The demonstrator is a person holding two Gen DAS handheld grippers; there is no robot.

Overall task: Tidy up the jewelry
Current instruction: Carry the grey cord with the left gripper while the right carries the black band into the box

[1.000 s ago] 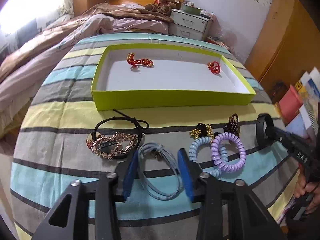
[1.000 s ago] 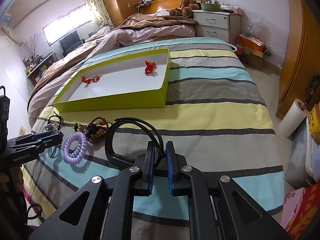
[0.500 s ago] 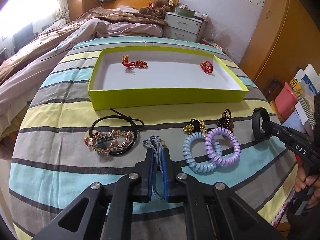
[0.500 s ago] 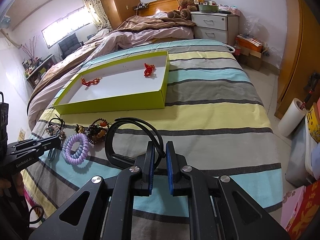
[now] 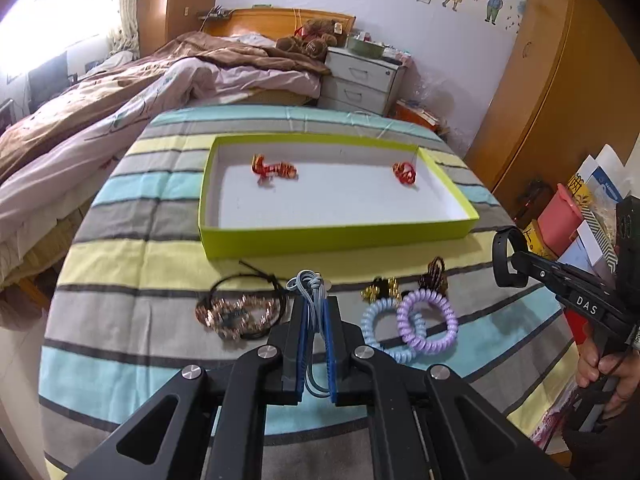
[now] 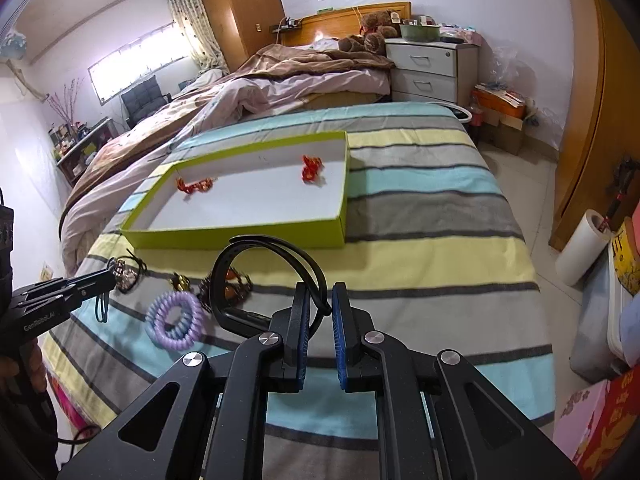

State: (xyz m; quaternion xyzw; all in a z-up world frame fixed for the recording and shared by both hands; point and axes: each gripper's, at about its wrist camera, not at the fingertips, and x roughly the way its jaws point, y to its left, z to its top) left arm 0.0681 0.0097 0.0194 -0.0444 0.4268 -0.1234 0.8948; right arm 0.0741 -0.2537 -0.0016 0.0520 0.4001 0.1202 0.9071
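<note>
My left gripper (image 5: 316, 308) is shut on a grey-blue cord bracelet (image 5: 310, 286) and holds it lifted above the striped bedspread. My right gripper (image 6: 320, 300) is shut on a black band bracelet (image 6: 256, 248), held above the bedspread; it also shows in the left wrist view (image 5: 508, 260). A lime-green tray (image 5: 332, 236) lies ahead with two red ornaments (image 5: 274, 170) (image 5: 405, 172) inside. On the bedspread lie a rose-gold chain with a black cord (image 5: 236, 312), a light-blue coil (image 5: 380, 328), a purple coil (image 5: 428, 324) and gold and dark beaded pieces (image 5: 384, 286).
A bed with brown and pink quilts (image 5: 120, 92) lies to the left. A white drawer unit (image 5: 362, 80) stands at the back, a wooden wardrobe (image 5: 560, 100) on the right, and boxes and books (image 5: 576, 216) beside the bed edge.
My left gripper closed on the grey-blue cord bracelet and lifted it off the bedspread. My right gripper kept its hold on the black band and rose slightly.
</note>
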